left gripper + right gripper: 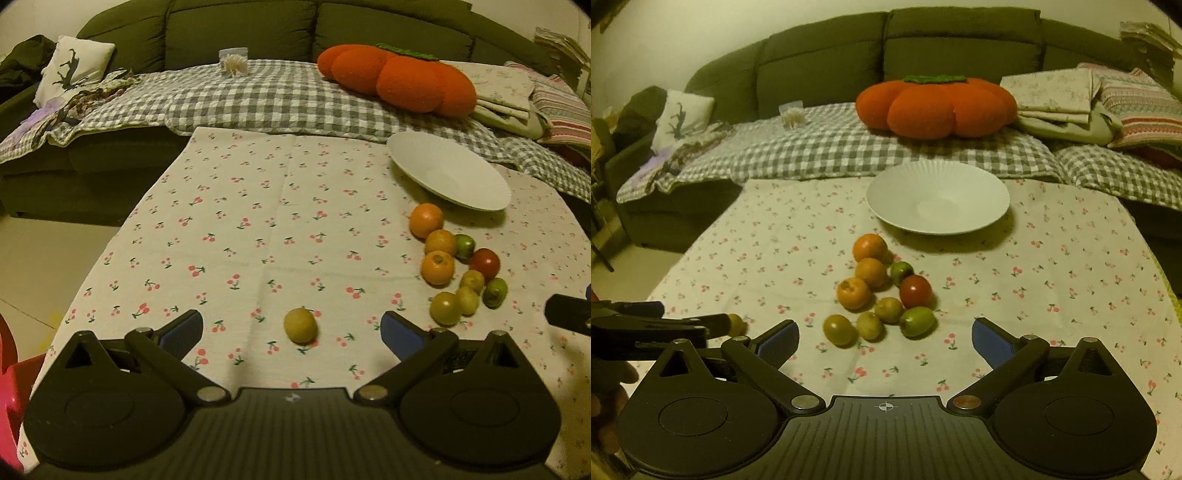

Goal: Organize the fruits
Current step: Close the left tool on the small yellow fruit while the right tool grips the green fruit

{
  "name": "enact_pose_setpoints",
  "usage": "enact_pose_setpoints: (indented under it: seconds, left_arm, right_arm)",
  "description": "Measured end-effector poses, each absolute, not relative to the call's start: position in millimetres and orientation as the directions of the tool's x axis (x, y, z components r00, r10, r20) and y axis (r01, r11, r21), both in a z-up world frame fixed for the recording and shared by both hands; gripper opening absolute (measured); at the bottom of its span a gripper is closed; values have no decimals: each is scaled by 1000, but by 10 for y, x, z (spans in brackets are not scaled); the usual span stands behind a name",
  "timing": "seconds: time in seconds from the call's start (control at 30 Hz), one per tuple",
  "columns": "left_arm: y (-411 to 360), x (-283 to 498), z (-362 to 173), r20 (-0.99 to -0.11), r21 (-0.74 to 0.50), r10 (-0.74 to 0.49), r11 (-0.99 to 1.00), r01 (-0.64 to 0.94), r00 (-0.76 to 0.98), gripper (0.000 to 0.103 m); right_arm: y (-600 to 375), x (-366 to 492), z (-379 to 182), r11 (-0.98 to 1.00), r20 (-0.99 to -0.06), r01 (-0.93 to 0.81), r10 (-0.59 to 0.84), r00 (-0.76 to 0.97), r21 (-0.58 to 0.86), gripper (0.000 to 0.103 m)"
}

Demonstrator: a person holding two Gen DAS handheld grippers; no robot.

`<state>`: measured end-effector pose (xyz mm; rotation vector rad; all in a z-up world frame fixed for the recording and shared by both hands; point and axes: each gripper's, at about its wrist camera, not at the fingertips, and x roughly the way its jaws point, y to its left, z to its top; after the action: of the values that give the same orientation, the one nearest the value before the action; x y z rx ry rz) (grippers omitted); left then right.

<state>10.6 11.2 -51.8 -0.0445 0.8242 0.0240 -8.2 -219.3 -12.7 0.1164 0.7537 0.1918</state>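
A lone yellow-green fruit (300, 325) sits on the cherry-print worktop (258, 221) near its front edge, directly between and just ahead of the left gripper (291, 328), whose fingers stand wide apart. The right gripper (885, 338), fingers likewise spread and empty, faces the fruit cluster (877, 291) at mid-worktop, before the empty white plate (938, 197). The fruit looks small, light, smooth and apt to roll; a gentle hold across its middle seems wisest.

Camera placement: two wrist fisheyes, low over the counter (258, 221), facing the far sofa (960, 40).
Shared: white plate (448, 171), fruit cluster (882, 291); left view sits further left.
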Motion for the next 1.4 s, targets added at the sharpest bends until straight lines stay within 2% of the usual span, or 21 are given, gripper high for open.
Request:
enact_pose_setpoints:
  seconds: [0.3,0.47,0.57,0.73,0.93,1.0,1.03,1.1,1.13,1.17,1.23,1.33,1.4]
  left_arm:
    - [190,164,-636,-755,-36,7,998,-52,656,100]
    - [227,181,-704,-755,-28,15,998,-54,656,99]
    - [225,196,-745,-759,-25,10,999,-45,652,92]
    - [221,162,-802,-752,-23,-7,1000,-15,659,89]
    - [200,144,-891,-740,-33,-49,999,37,671,77]
    - [184,158,-903,-734,-39,-60,998,47,676,75]
    - [167,177,-910,-729,-40,-65,998,53,681,73]
    - [119,240,-940,-731,-32,-65,998,61,679,60]
    - [105,269,-958,-733,-38,-75,997,69,676,48]
    - [94,292,-976,-736,-50,-89,996,76,671,40]
    - [66,305,-993,-729,-52,-98,995,87,677,37]
    - [50,323,-1007,-719,-38,-95,995,97,689,24]
    - [68,337,-1006,-717,-48,-98,995,91,690,22]
  right_arm:
    - [-2263,112,-242,962,-709,-130,266,653,241,97]
    - [-2256,238,-291,960,-722,-156,278,633,232,96]
    - [-2269,354,-351,957,-737,-169,291,610,237,95]
    - [-2350,490,-469,947,-745,-136,314,588,292,85]
    - [-2378,457,-549,960,-746,-131,274,606,246,83]
    - [-2424,478,-577,961,-750,-112,268,605,253,78]
    - [-2454,485,-584,959,-748,-101,270,606,263,77]
    - [-2487,496,-602,956,-742,-92,275,611,279,75]
    - [-2484,498,-620,955,-743,-92,279,609,283,73]
    - [-2471,505,-640,954,-745,-96,282,604,283,68]
    - [-2438,524,-681,957,-752,-104,279,598,272,63]
    - [-2413,556,-718,961,-756,-104,267,598,257,56]
    - [-2415,580,-721,959,-748,-105,273,605,264,51]
